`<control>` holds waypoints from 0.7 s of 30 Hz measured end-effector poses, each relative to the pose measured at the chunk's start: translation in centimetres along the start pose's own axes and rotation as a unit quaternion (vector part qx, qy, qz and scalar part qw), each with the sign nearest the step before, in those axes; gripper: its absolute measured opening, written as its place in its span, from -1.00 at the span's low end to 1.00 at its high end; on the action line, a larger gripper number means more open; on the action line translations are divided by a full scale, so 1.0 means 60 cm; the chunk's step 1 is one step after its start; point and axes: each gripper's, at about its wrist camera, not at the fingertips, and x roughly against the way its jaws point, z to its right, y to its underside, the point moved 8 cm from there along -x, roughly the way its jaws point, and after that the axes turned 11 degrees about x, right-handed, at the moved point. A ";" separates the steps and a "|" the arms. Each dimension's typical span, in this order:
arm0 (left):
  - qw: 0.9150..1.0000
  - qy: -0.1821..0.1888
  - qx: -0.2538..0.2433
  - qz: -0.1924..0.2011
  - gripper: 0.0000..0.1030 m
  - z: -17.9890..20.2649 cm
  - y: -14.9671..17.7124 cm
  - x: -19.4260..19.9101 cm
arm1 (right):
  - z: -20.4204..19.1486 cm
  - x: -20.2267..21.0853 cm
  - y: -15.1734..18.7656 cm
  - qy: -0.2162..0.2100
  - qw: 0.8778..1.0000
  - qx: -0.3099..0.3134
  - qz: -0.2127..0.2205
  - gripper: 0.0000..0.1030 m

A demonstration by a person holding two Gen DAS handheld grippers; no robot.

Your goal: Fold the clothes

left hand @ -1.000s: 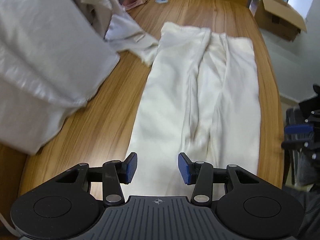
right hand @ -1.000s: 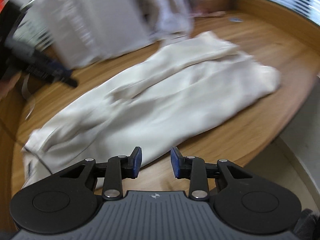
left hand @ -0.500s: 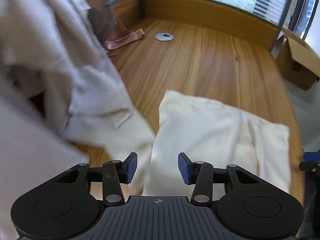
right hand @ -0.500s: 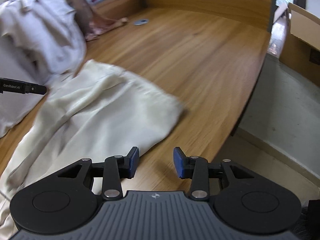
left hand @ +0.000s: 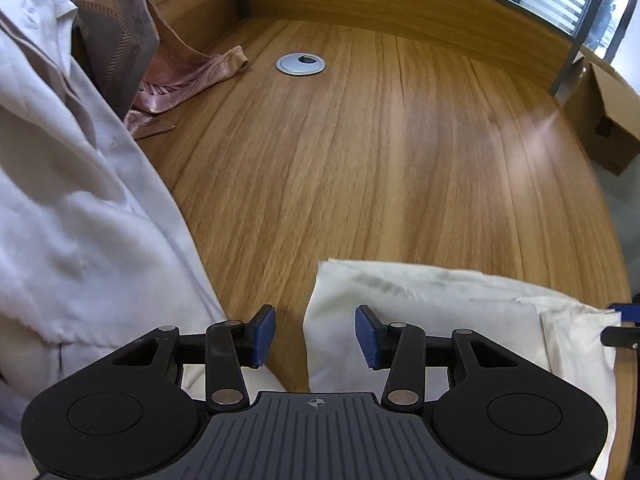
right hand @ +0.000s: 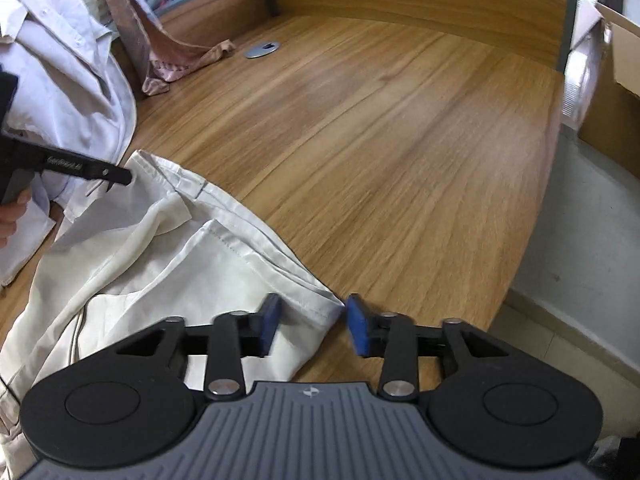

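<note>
Blue pads of the left tongs (left hand: 315,334) stand half apart and are closing, with the left corner of the cream trousers (left hand: 432,320) just entering the gap; the pads do not press the cloth yet. The right tongs (right hand: 312,326) are also half apart and closing, and the other corner of the same end lies between their pads, not yet pinched.

A second ago both cameras looked along the whole length of the trousers, spread flat on the wooden desk (left hand: 380,160). Now both look at the far end only, and each pair of tongs is low over one corner. I judge this as the start of a fold: take both corners, then bring this end over.

Beside the trousers lies a white shirt (left hand: 80,200), and farther away a pink cloth (left hand: 188,76).
</note>
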 end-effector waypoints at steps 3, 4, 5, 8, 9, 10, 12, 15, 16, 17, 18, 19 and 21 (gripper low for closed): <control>1.000 0.012 -0.013 -0.010 -0.91 0.013 0.002 -0.013 | -0.002 -0.001 -0.002 -0.011 1.000 0.011 -0.001 -0.65; 1.000 0.014 -0.022 -0.007 -0.93 0.020 0.002 -0.013 | -0.002 0.000 -0.002 -0.016 1.000 0.012 0.000 -0.80; 1.000 0.013 -0.027 -0.003 -0.93 0.025 0.001 -0.014 | -0.002 0.002 -0.003 -0.020 1.000 0.013 0.005 -0.84; 0.999 0.004 -0.033 0.008 -0.94 0.036 -0.006 -0.016 | 0.002 0.009 -0.008 -0.009 1.000 0.014 0.013 -0.89; 1.000 0.003 -0.027 0.010 -0.94 0.037 -0.010 -0.016 | 0.005 0.011 -0.009 -0.006 1.000 0.013 0.014 -0.90; 1.000 0.004 -0.021 0.010 -0.94 0.038 -0.015 -0.017 | 0.010 0.011 -0.011 -0.004 1.000 0.011 0.014 -0.90; 1.000 0.006 -0.018 0.011 -0.94 0.045 -0.029 -0.021 | 0.020 0.009 -0.015 0.000 1.000 0.010 0.012 -0.90; 1.000 0.002 -0.023 0.017 -0.95 0.060 -0.057 -0.031 | 0.042 0.001 -0.025 0.005 1.000 0.006 0.010 -0.90; 1.000 0.002 -0.024 0.019 -0.95 0.065 -0.068 -0.035 | 0.051 -0.001 -0.029 0.007 1.000 0.005 0.011 -0.90; 0.999 0.002 -0.025 0.021 -0.95 0.070 -0.079 -0.039 | 0.062 -0.004 -0.035 0.010 1.000 0.006 0.012 -0.90; 0.999 0.003 -0.027 0.023 -0.95 0.077 -0.091 -0.044 | 0.072 -0.006 -0.041 0.012 1.000 0.006 0.013 -0.90; 0.999 0.004 -0.030 0.025 -0.95 0.083 -0.104 -0.050 | 0.083 -0.010 -0.048 0.014 1.000 0.007 0.014 -0.90; 0.999 0.007 -0.036 0.028 -0.95 0.098 -0.129 -0.062 | 0.105 -0.017 -0.062 0.020 1.000 0.011 0.017 -0.90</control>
